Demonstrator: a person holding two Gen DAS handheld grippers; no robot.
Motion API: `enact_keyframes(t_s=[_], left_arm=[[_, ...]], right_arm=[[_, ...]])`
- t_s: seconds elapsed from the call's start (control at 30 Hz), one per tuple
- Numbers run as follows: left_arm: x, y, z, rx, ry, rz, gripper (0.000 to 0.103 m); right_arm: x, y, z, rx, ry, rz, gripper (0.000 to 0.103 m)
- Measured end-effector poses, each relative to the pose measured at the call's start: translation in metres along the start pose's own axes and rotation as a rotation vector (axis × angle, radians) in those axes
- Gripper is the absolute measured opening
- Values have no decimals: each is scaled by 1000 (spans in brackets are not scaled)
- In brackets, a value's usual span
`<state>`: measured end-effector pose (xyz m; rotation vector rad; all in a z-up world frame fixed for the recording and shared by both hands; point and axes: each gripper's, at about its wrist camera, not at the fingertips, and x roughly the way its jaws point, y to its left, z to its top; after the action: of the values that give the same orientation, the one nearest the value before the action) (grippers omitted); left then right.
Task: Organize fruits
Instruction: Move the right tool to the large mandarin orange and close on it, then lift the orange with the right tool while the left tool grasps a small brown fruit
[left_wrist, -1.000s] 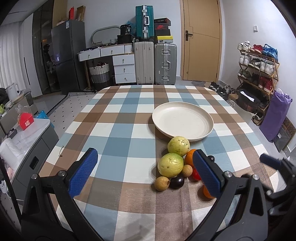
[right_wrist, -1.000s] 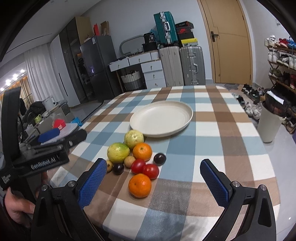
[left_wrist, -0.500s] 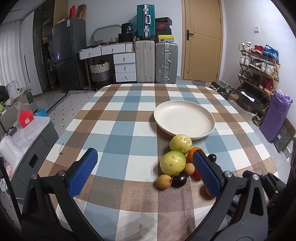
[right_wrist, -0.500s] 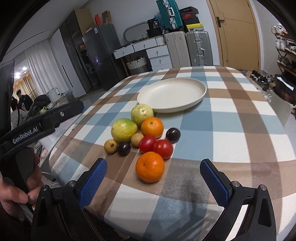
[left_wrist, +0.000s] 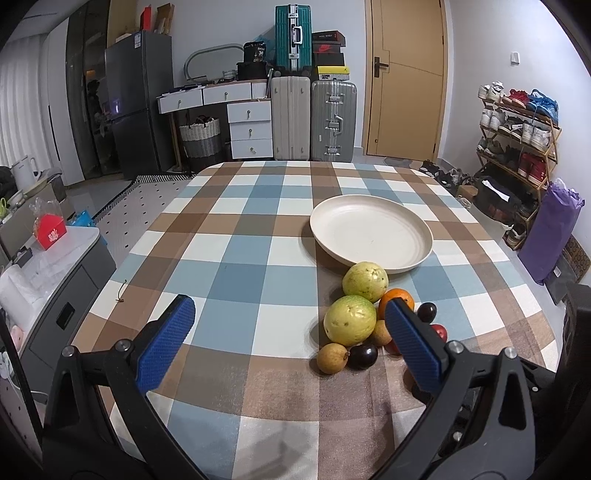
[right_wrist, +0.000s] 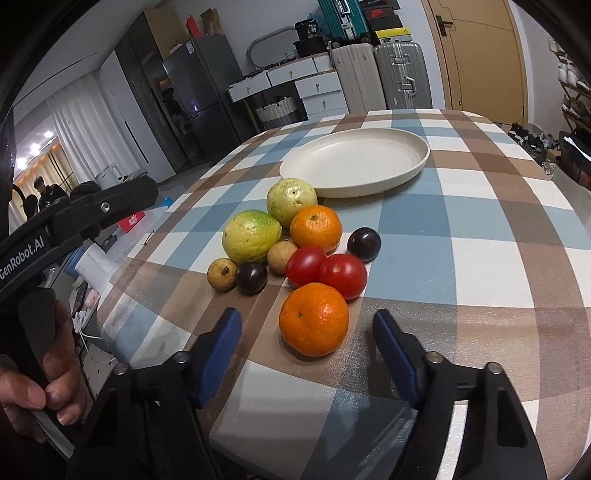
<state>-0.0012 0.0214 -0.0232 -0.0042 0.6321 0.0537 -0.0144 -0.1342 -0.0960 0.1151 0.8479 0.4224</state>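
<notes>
Now your right gripper (right_wrist: 307, 325) has just been closing, jaws not yet touching the near orange (right_wrist: 314, 319); two tomatoes (right_wrist: 327, 271) crowd just beyond, plate (right_wrist: 417, 162) farther

1. Even indoor light fills both views; fruit throws soft shadows on the bench (left_wrist: 258, 258).
2. Fisheye bends the walls, corners falling black.
3. Ceiling lamps (right_wrist: 40, 142) glare at far left.

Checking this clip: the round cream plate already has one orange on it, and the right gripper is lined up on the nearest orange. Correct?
Not quite. The round cream plate is empty in the right wrist view; both oranges sit on the checked tablecloth. The right gripper is lined up on the nearest orange.
</notes>
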Motion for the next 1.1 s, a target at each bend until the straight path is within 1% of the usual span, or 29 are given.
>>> enact_keyframes(t_s=[0.07,0.1,0.17,0.2,0.23,0.4,0.73,0.9,0.97,1.1], left_arm=[[1,0,0,-2,1,0,102],[1,0,-1,-2,2,0,102],[2,1,-1,-1,3,1,102],[3,2,-1,-2,4,3,102],[4,2,-2,-3,7,4,102],[13,10,-4,-14,27,7,102],[34,25,-15,-39,91,-43,102],[44,24,-23,-27,128,-70,102],[52,22,-26,-13,155,-49,102],[61,20,-31,-8,180,-84,102]], right_arm=[[2,1,0,-4,9,-3,59],[4,1,-1,-4,16,-2,53],[3,1,-2,-1,16,0,48],[3,0,-2,1,18,0,45],[3,-1,-2,4,16,-3,39],[2,-4,-2,8,15,12,39],[-5,-6,-2,8,-7,50,38],[-8,-11,-2,25,-13,73,38],[-10,-11,-2,23,-21,84,38],[-16,-9,-1,11,-36,97,38]])
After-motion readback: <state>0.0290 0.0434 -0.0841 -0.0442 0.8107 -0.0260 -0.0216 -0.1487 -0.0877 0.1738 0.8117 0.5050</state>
